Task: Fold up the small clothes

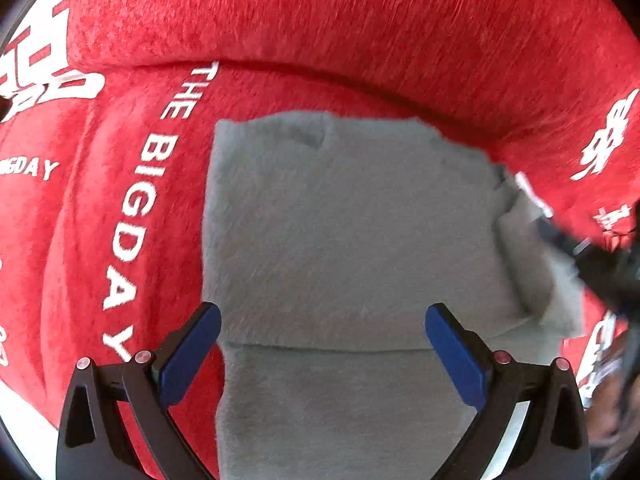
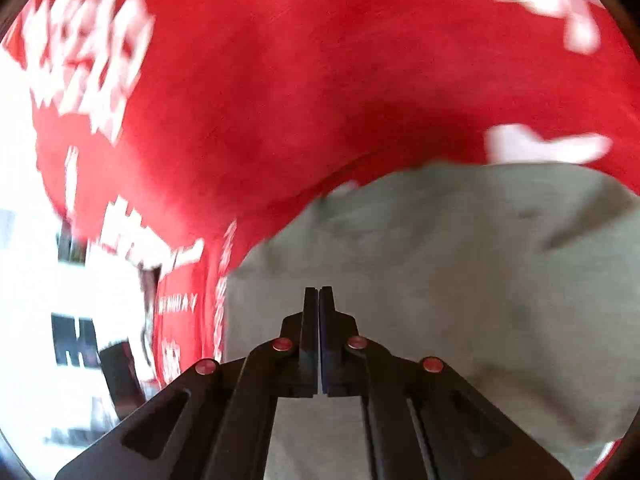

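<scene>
Lying flat on a red cloth (image 1: 320, 20) with white letters, the grey garment (image 1: 340, 220) fills the middle of the left wrist view, with one fold line across its near part. The left claw (image 1: 323, 330) hangs above it with its blue pads (image 1: 192, 356) wide apart and nothing between them. At the right edge of the garment a corner is lifted, and the right claw (image 1: 532, 204) is there, blurred. In the right wrist view the right claw (image 2: 319, 300) is closed, pads together, above the grey garment (image 2: 460, 280); I cannot tell if it pinches the fabric.
</scene>
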Demonstrator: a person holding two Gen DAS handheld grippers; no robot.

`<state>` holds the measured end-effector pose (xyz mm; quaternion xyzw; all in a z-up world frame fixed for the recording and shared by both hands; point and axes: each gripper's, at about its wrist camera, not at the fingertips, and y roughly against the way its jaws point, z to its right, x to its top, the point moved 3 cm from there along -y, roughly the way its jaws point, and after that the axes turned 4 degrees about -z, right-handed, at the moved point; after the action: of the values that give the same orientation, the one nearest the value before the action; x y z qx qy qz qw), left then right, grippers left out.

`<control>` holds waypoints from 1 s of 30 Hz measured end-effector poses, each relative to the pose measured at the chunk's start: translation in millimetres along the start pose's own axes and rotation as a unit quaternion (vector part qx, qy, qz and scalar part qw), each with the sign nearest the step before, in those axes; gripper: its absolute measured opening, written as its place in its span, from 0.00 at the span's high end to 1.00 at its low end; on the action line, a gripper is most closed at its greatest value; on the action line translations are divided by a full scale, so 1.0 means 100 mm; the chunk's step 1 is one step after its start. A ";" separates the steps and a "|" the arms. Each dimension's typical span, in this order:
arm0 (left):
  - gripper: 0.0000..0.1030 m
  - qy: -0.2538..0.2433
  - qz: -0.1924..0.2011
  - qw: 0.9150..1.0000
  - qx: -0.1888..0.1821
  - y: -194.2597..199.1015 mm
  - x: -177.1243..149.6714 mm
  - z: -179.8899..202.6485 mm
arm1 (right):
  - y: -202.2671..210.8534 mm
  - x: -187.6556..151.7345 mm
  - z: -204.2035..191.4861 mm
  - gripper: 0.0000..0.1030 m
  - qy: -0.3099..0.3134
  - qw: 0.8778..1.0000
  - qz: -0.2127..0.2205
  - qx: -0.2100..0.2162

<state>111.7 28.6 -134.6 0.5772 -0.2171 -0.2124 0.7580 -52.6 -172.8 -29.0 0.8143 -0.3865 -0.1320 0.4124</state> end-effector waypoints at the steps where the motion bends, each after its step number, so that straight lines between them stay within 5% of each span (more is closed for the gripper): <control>1: 0.00 -0.001 0.000 1.000 -0.002 0.03 -0.02 0.06 | -0.12 -0.06 -0.07 0.97 0.008 1.000 -0.015 -0.008; 5: 0.00 -0.008 -0.004 1.000 -0.001 0.06 -0.08 0.20 | -0.04 -0.28 0.07 0.97 -0.027 0.999 -0.009 -0.044; 7: 0.00 -0.021 -0.001 1.000 0.014 0.05 -0.10 0.28 | 0.24 -0.35 0.36 0.83 -0.073 0.996 0.022 -0.056; 9: 0.00 -0.032 0.004 0.999 0.039 0.01 -0.10 0.31 | 0.52 -0.37 0.63 0.48 -0.109 0.990 0.058 -0.073; 10: 0.00 -0.038 0.003 0.998 0.048 -0.01 -0.12 0.35 | 0.59 -0.35 0.73 0.44 -0.124 0.987 0.072 -0.075; 16: 0.00 -0.043 -0.006 0.998 0.043 -0.09 -0.12 0.43 | 0.44 -0.17 1.26 0.45 -0.230 0.971 0.054 -0.042; 17: 0.00 -0.043 -0.005 0.998 0.043 -0.09 -0.11 0.42 | 0.37 -0.14 1.24 0.61 -0.234 0.970 0.054 -0.026; 18: 0.00 -0.042 -0.004 0.998 0.039 -0.07 -0.11 0.42 | 0.31 -0.09 1.19 0.90 -0.231 0.971 0.052 -0.014; 22: 0.00 -0.023 -0.001 1.000 -0.015 0.02 -0.06 0.33 | 0.23 0.03 0.58 0.90 -0.118 0.991 0.065 0.021; 26: 0.00 0.003 -0.007 0.997 -0.076 0.01 0.04 0.29 | -0.13 -0.07 0.03 0.90 -0.012 1.000 0.004 0.011; 30: 0.00 0.009 -0.027 0.994 -0.108 -0.15 0.08 0.41 | -0.47 -0.25 -0.06 0.83 0.013 0.998 -0.057 -0.012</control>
<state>94.2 -11.8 -139.1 0.4996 -0.1704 -0.2499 0.8117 -41.1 -134.1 -63.8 0.8317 -0.3323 -0.1490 0.4192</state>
